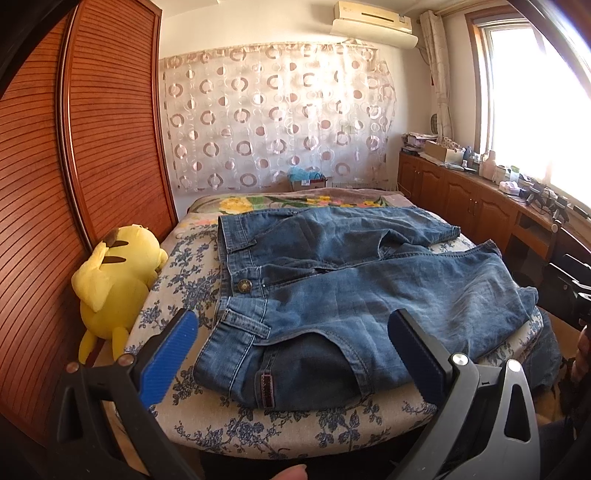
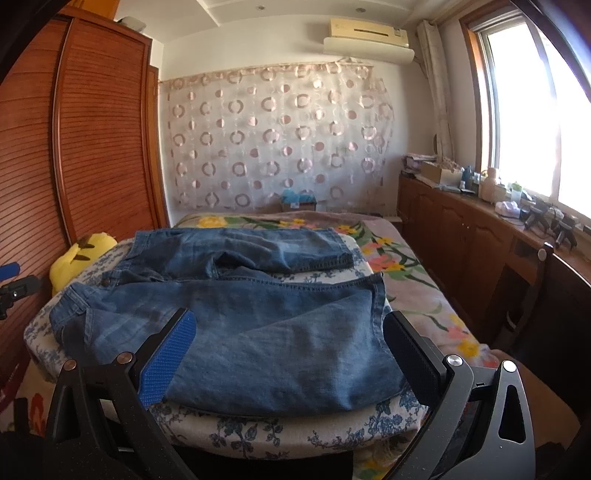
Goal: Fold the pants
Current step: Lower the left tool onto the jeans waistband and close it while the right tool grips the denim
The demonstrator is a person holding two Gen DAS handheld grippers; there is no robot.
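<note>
Bedroom, sunlit from the window side; floral-sheeted bed [image 1: 192,258] carries the work; one pair of jeans [image 1: 351,295] lies spread on it, unfolded, front up with the waist button showing.

Key relation: the jeans' long axis runs crosswise to both my views, waistband toward the yellow plush toy [image 1: 114,280], leg hems away from it; my left tongs [image 1: 295,354] hang just short of the waistband end, over the near hip corner; my right tongs [image 2: 284,354] hang over the near leg, toward its hem end; so left hand is nearer the waist, right hand nearer the hems.

Tongs state: both pairs spread wide, nothing between the pads; neither appears to touch denim, though contact at the near edge I cannot rule out.

The two legs lie splayed apart, far leg angled away from the plush toy's side, near leg along the bed's front edge; my judgement: first fold is not begun, and it would mean bringing one leg over the other.

Count: jeans, one pair, two legs visible; tongs, two pairs; plush toy, one; bed, one; air conditioner [image 1: 373,22] on the far wall, one.
</note>
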